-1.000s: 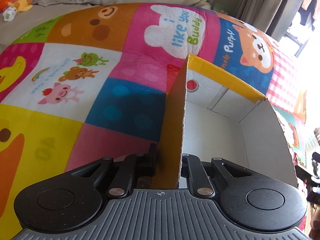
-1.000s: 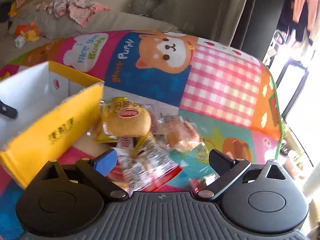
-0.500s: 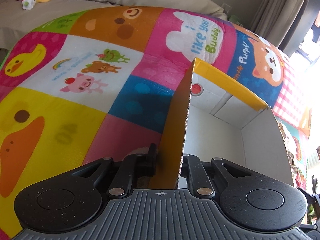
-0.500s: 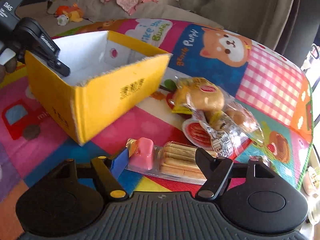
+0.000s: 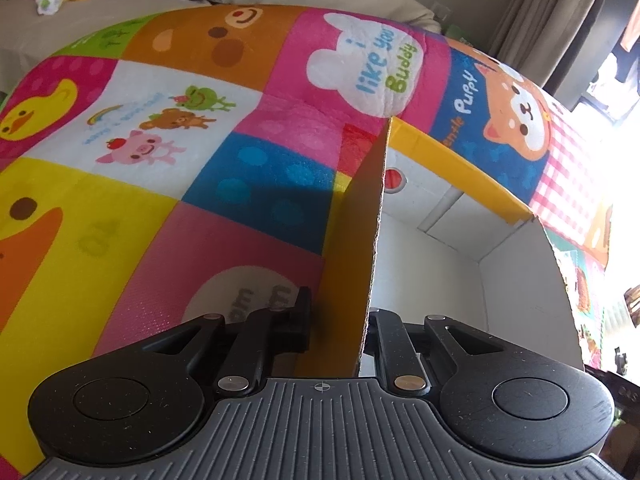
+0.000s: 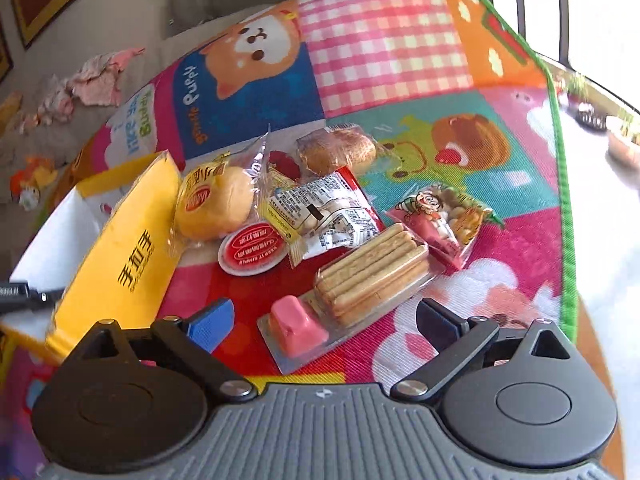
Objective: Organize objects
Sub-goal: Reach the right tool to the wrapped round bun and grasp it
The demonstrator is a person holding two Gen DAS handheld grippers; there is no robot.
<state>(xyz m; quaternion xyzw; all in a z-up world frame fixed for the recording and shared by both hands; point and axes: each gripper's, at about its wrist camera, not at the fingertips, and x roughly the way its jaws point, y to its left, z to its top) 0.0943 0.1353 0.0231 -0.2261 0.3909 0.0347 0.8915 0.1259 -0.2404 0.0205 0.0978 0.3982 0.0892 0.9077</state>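
The left gripper (image 5: 338, 320) pinches the near wall of the yellow box (image 5: 352, 240) on the mat (image 5: 120, 200). The right gripper (image 6: 324, 320), jaws opening, hovers over the biscuit pack (image 6: 360, 276), right of the box, pressing nothing.

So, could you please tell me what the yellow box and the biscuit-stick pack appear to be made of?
The yellow box looks like corrugated cardboard: matte yellow outside, plain white inside, with a rough, fluted cut edge. The biscuit-stick pack seems to be a clear, glossy plastic tray, since the sticks and pink dip show through; whether a film seals it is unclear.
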